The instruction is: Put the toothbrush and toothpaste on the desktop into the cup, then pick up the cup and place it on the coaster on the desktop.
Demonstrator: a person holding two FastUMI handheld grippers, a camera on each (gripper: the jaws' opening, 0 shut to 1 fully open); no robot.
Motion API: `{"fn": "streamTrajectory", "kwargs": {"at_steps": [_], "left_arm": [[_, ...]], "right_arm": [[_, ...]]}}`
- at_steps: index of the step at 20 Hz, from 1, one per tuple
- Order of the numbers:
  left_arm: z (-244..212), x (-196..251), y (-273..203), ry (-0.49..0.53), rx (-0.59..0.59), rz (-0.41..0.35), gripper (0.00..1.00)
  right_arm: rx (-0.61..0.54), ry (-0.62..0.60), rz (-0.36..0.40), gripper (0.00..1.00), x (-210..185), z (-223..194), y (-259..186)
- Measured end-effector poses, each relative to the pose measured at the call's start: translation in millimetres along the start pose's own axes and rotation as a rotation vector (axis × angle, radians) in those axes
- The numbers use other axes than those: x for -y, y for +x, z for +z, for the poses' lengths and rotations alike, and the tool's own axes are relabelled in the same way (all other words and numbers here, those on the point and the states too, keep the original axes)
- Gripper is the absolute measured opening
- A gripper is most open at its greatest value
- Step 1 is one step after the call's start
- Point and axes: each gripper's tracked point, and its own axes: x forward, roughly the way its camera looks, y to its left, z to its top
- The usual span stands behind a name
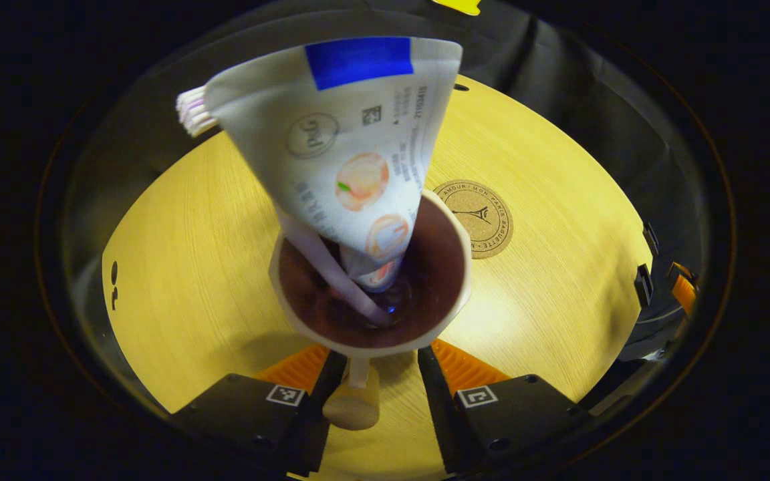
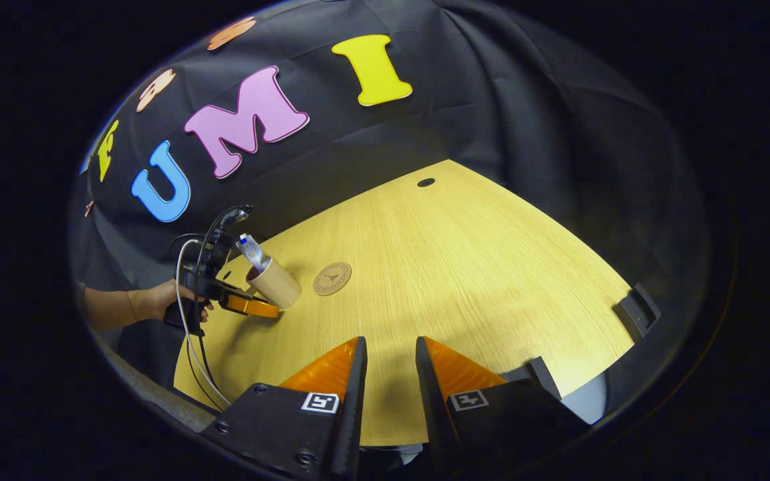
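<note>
In the left gripper view a beige cup point(image 1: 455, 294) with a dark inside sits between the fingers of my left gripper point(image 1: 378, 354), tipped toward the camera. The gripper is shut on the cup's lower part. A white toothpaste tube point(image 1: 351, 153) and a white toothbrush point(image 1: 321, 257) stand inside it, the bristles point(image 1: 191, 112) poking out at upper left. The round cork coaster point(image 1: 473, 218) lies just right of the cup. In the right gripper view the cup point(image 2: 277, 283) hangs tilted over the table in the left gripper point(image 2: 251, 306), left of the coaster point(image 2: 332, 278). My right gripper point(image 2: 390, 344) is open by a narrow gap, holding nothing.
The light wooden table point(image 2: 458, 267) has a cable hole point(image 2: 426, 182) near its far edge and a black bracket point(image 2: 635, 310) on its right edge. A person's hand point(image 2: 158, 300) holds the left gripper at the table's left side, cables hanging below it.
</note>
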Motion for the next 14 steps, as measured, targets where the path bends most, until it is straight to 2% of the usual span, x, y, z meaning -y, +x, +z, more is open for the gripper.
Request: {"fn": "streamTrajectory", "kwargs": {"at_steps": [1,3,4,5,6,7,8,10,11,12,13,14], "left_arm": [[1,-1,1,0.004,-0.007,0.007,0.66],[1,-4,3,0.01,-0.019,0.021,0.64],[1,-6,4,0.01,-0.023,0.029,0.61],[2,-8,4,0.009,-0.025,0.037,0.59],[1,-8,5,0.002,-0.029,0.033,0.55],[0,-9,6,-0.006,-0.033,0.035,0.53],[0,-10,7,-0.01,-0.038,0.038,0.48],[-1,-12,8,-0.011,-0.045,0.045,0.5],[-1,-12,9,-0.014,-0.044,0.046,0.41],[-1,-12,9,-0.014,-0.045,0.045,0.4],[-1,-12,8,-0.013,-0.044,0.043,0.35],[-1,-12,8,-0.012,-0.042,0.042,0.35]], "right_arm": [[-0.004,-0.001,0.0,0.45,0,-2,0],[-0.014,-0.006,0.006,0.45,-2,-6,0],[-0.019,-0.01,0.009,0.34,-3,-7,-1],[-0.021,-0.015,0.014,0.45,-4,-9,-2],[-0.024,-0.02,0.017,0.34,-4,-10,-2],[-0.028,-0.025,0.018,0.45,-4,-11,-1],[-0.031,-0.026,0.02,0.45,-4,-12,-2],[-0.039,-0.024,0.021,0.45,-2,-14,-1],[-0.042,-0.021,0.019,0.45,-1,-15,-2],[-0.042,-0.017,0.016,0.45,1,-15,-2],[-0.039,-0.012,0.014,0.35,2,-14,-2],[-0.034,-0.007,0.011,0.45,4,-12,-1]]}}
